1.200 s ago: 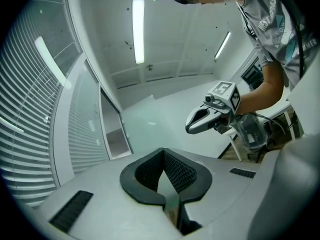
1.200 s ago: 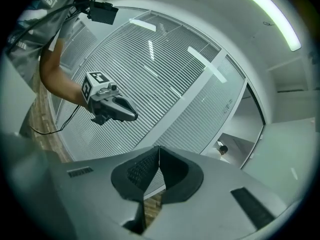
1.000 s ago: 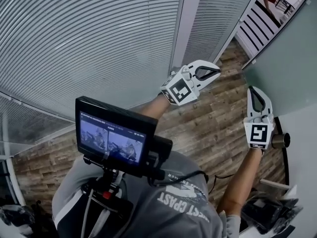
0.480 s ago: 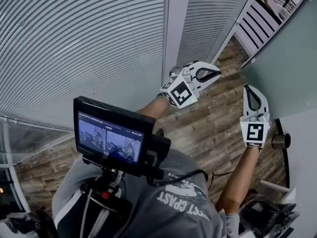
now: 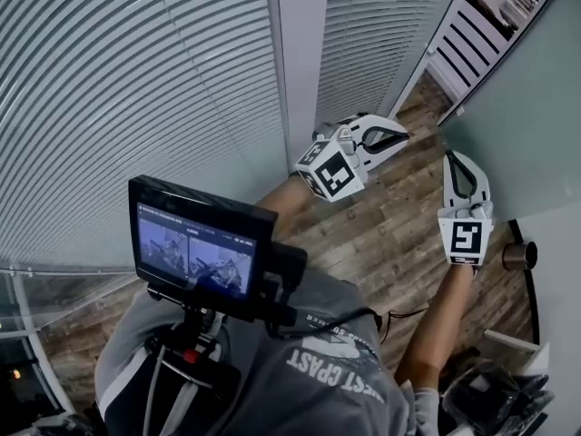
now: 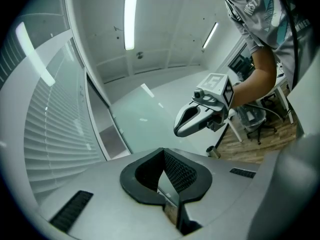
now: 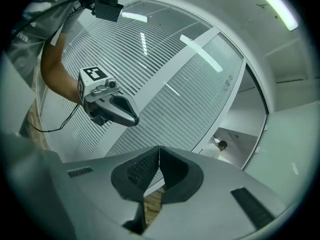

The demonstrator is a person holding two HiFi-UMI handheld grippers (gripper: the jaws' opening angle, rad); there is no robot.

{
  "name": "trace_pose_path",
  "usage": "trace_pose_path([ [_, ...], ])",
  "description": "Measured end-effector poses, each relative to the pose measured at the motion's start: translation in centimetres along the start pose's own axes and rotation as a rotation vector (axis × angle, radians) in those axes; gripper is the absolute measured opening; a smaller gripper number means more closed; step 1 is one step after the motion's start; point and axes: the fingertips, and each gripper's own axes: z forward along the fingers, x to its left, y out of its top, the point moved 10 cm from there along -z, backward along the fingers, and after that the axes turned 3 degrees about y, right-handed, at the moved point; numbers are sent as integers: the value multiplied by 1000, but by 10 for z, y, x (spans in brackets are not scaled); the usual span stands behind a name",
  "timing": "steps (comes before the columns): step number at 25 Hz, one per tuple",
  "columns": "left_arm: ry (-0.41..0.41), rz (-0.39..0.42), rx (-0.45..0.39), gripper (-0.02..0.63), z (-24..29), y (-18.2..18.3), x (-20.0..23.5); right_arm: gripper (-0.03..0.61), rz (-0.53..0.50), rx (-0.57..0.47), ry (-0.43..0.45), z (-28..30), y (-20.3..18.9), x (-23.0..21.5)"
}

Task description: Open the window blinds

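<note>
**While the slats lie flat and shut, both grippers hang free in front of them**

Because the window blinds [image 5: 136, 80] cover the glass across the left and far side of the scene, with their slats turned flat so nothing shows through, the opened state the task asks for is not there. A second panel [image 5: 372, 34] just right of the white mullion [image 5: 300, 53] lies the same way.

By my judgement the step in hand is the approach. Neither tool touches the slats. No wand or cord can be made out in any view, so the next move calls for finding that control first, then parting a pair of jaws to take it.

The left gripper [image 5: 399, 137] is held out on a raised forearm near the foot of the mullion, its nose pointing right. Its jaws are pressed tip to tip with nothing between them. The right gripper [image 5: 457, 159] is well apart to the right on an outstretched arm, pointing far, above the wooden floor [image 5: 381, 234]. Its jaws are likewise together and empty.
</note>
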Motion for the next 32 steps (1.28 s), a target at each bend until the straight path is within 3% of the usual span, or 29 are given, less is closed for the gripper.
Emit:
trace_pose_path([
  [7, 15, 16, -8, 3, 0, 4, 4, 3, -28, 3, 5, 7, 2, -7],
  [12, -5, -19, 2, 3, 25, -18, 7, 3, -2, 14, 29, 37, -26, -20],
  [17, -50, 1, -23, 3, 13, -2, -14, 3, 36, 37, -20, 16, -28, 1],
  [26, -88, -92, 10, 3, -6, -2, -53, 3, 124, 100, -1, 3, -45, 21],
  [32, -94, -19, -33, 3, 6, 2, -33, 3, 120, 85, -89, 16, -54, -1],
])
